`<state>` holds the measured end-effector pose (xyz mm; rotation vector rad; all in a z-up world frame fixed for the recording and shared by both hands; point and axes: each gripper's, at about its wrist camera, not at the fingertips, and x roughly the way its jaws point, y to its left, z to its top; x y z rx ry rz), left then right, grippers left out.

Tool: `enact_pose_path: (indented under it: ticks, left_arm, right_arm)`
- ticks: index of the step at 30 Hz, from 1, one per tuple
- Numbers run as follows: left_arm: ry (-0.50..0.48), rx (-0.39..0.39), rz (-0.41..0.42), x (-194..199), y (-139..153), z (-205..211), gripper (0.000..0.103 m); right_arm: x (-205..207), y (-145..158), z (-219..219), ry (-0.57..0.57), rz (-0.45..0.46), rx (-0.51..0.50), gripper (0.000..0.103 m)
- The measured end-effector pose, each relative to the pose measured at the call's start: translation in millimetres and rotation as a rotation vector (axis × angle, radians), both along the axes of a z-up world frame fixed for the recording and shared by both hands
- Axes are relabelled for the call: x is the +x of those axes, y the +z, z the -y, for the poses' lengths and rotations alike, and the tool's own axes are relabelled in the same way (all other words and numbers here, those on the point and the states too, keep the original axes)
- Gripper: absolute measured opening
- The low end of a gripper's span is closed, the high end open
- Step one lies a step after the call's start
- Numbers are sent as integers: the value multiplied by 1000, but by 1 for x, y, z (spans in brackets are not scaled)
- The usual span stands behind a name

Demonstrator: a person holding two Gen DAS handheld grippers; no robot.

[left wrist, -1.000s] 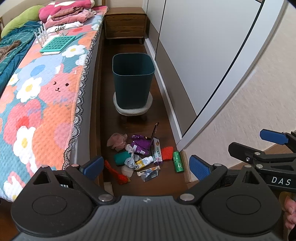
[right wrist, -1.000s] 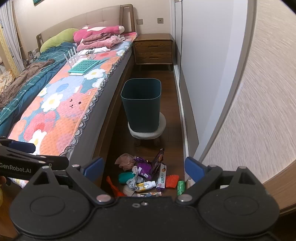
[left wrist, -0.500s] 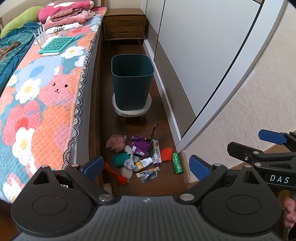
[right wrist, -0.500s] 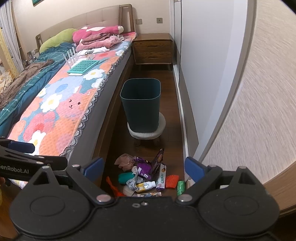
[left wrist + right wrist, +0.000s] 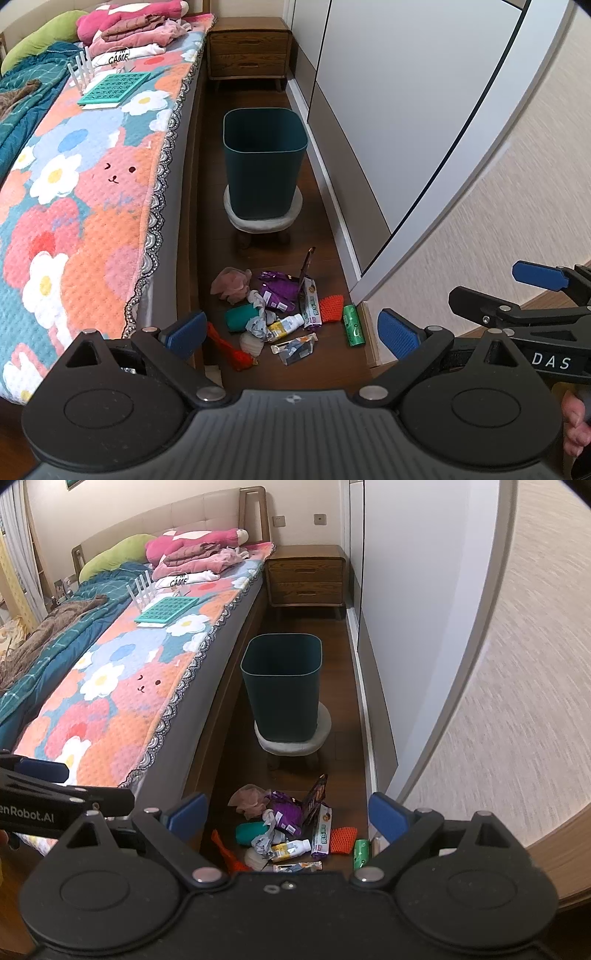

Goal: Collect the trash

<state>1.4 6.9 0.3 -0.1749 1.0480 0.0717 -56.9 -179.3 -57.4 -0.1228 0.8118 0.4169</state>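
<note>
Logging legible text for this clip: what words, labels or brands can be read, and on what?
"DAS" on the right gripper body, cut off by the frame edge.
"enRobot.AI" on the left gripper body, first letter cut off.
"CAME" on the white shirt on the bed.
Print on the white box and small bottle: too blurred to read.

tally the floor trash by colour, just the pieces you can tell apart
Green: 2, a green roll and a teal bundle
Red or orange: 2, a mesh sleeve and a red scrap
Purple: 1, a purple wrapper
Pink: 1, a pink cloth
Total: 6
</note>
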Motion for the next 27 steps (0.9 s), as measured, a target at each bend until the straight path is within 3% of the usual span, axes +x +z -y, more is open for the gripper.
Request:
enact_pose_path:
  ticks: [27]
  left_arm:
    - [-1, -18, -15, 0, -9, -6, 100]
  right_arm:
    - [2, -3, -5, 6, -7, -5, 93]
